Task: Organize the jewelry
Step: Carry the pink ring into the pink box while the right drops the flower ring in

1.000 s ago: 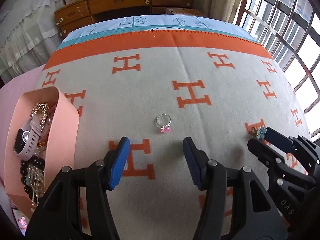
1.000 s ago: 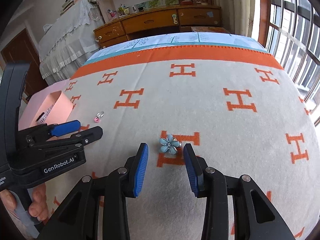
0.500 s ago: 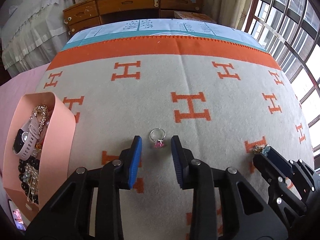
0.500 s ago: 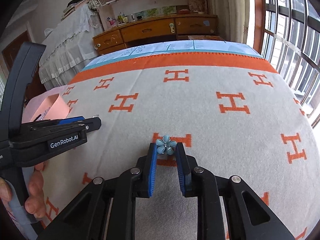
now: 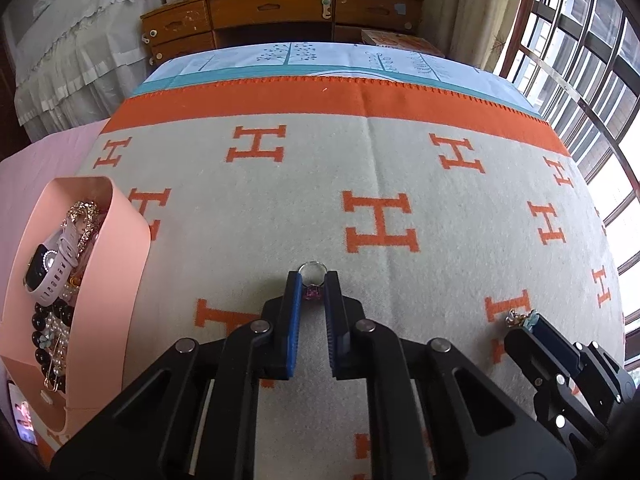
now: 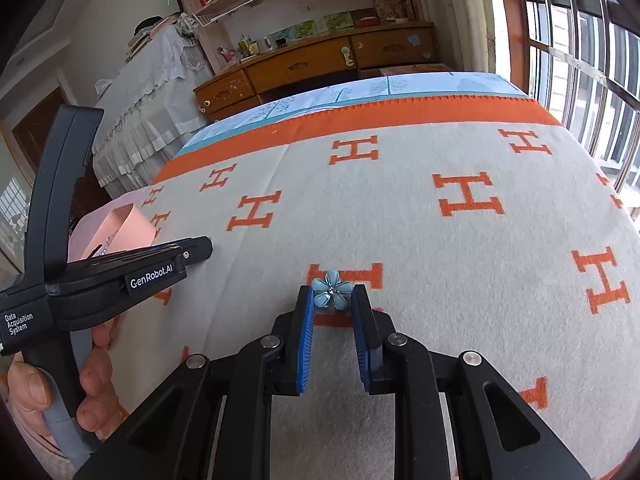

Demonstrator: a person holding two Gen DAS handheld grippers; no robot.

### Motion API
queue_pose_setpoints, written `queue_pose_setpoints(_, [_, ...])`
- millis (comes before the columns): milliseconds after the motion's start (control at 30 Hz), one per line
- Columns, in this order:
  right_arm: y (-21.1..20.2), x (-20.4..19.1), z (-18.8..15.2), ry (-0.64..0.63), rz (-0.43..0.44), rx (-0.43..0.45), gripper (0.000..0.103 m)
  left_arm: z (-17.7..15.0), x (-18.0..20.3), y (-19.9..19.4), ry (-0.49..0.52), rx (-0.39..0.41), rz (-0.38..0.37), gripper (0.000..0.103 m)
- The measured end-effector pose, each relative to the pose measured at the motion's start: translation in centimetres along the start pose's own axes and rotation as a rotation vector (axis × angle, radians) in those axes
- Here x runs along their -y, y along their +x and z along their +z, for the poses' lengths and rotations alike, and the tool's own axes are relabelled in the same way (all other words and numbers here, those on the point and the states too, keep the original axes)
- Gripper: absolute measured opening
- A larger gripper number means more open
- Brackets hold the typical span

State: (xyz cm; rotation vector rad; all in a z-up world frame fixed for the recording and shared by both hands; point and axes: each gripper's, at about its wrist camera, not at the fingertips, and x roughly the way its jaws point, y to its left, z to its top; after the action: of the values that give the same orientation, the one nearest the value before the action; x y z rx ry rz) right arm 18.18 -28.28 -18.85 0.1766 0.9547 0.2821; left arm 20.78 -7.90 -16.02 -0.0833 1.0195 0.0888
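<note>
My left gripper [image 5: 312, 285] is shut on a silver ring with a pink stone [image 5: 311, 276], its band sticking out past the blue pads. My right gripper [image 6: 332, 295] is shut on a blue flower-shaped piece [image 6: 332, 289], held at the fingertips above the blanket. The right gripper also shows at the lower right of the left wrist view [image 5: 524, 326] with the flower piece [image 5: 520, 317] at its tip. The left gripper shows side-on in the right wrist view [image 6: 200, 246]. A pink jewelry box [image 5: 116, 256] at the left holds a watch [image 5: 46, 264], beads and chains.
A cream blanket with orange H marks [image 5: 380, 184] covers the bed. A wooden dresser [image 5: 280, 12] stands behind it. Windows [image 5: 592, 64] line the right side. A lace-covered piece of furniture [image 5: 72, 48] stands at the back left.
Both grippers moved forward and closed: the left onto the ring, the right onto the blue flower piece. Both were open a second ago with the pieces lying on the blanket.
</note>
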Motion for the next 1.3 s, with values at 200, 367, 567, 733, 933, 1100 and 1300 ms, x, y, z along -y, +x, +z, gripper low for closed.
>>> queue_pose_setpoints(200, [0.0, 0.1, 0.0, 0.008, 0.005, 0.002, 0.018, -0.5, -0.7, -1.1, -0.025, 0.009, -0.039, 0.007])
queue_pose_setpoints(367, [0.1, -0.1, 0.0, 0.006, -0.005, 0.002, 0.018, -0.9, -1.0, -3.8, -0.016, 0.067, -0.052, 0.007])
queue_pose_setpoints(567, [0.1, -1.1, 0.0, -0.021, -0.052, -0.002, 0.017, -1.8, -3.0, -7.8, -0.015, 0.139, -0.091, 0.007])
queue_pose_setpoints(733, [-0.9, -2.6, 0.0, -0.026, -0.020, -0.002, 0.017, -3.0, -6.6, -11.5, -0.038, 0.217, -0.131, 0.007])
queue_pose_setpoints(933, [-2.8, -6.5, 0.8, -0.093, 0.039, 0.024, 0.017, -4.7, -11.6, -14.4, -0.113, 0.258, -0.154, 0.007])
queue_pose_setpoints(1100, [-4.2, -11.4, 1.6, -0.193, 0.095, 0.042, 0.017, -5.9, -14.8, -15.4, -0.158, 0.287, -0.127, 0.007])
queue_pose_setpoints(1300, [-5.4, -17.9, 3.3, -0.296, 0.178, 0.057, 0.017, -6.6, -18.0, -15.4, -0.212, 0.288, -0.065, 0.007])
